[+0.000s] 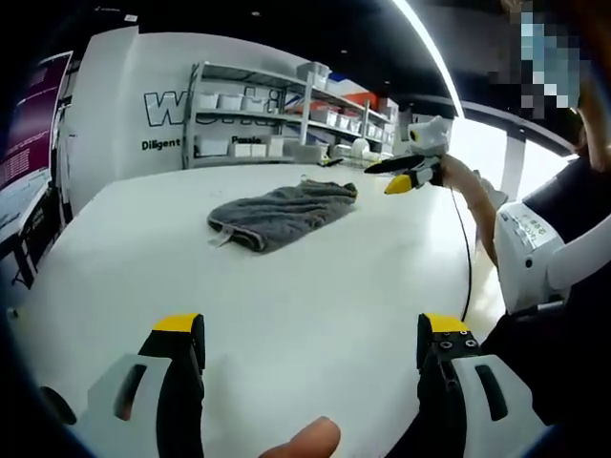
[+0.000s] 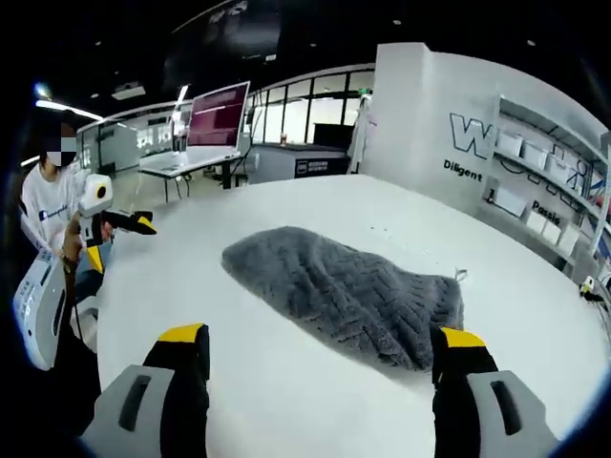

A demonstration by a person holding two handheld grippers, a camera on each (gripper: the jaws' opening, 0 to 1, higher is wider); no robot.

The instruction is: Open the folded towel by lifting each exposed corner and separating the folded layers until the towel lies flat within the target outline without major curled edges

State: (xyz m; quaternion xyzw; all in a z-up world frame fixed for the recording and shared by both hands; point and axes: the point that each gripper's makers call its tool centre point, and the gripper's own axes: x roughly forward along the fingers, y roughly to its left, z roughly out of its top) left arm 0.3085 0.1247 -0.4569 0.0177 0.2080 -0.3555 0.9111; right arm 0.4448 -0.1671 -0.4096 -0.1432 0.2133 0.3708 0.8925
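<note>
Left gripper view is showing you one grey towel [image 1: 284, 214], lying folded and bunched out on the white table [image 1: 286, 305], well ahead of your left gripper [image 1: 311, 342], whose two yellow-tipped jaws are standing wide apart over bare tabletop with nothing between them. Your right gripper [image 1: 409, 170] is coming into this view from the right, hanging in the air beyond the towel's right end; its jaws there are too small for you to judge. A fingertip [image 1: 304, 441] is poking in at the bottom edge. Right gripper view is putting the same towel [image 2: 348, 291] just ahead of your right gripper [image 2: 324, 351], its jaws also spread wide and holding nothing, the right tip sitting just beside the towel's near corner. A small tag or loop [image 2: 461, 276] is sticking out at the towel's right end. The left gripper [image 2: 115, 227] is showing at the far left of this view. The table is broad, white and rounded. Around you, one metal shelf rack [image 1: 277, 119] is carrying white boxes against a white wall [image 1: 143, 105] bearing large letters starting "W" and smaller writing starting "Diligent". One pink screen [image 2: 216, 114] is glowing over a desk [image 2: 186, 162] before glass partitions.
</note>
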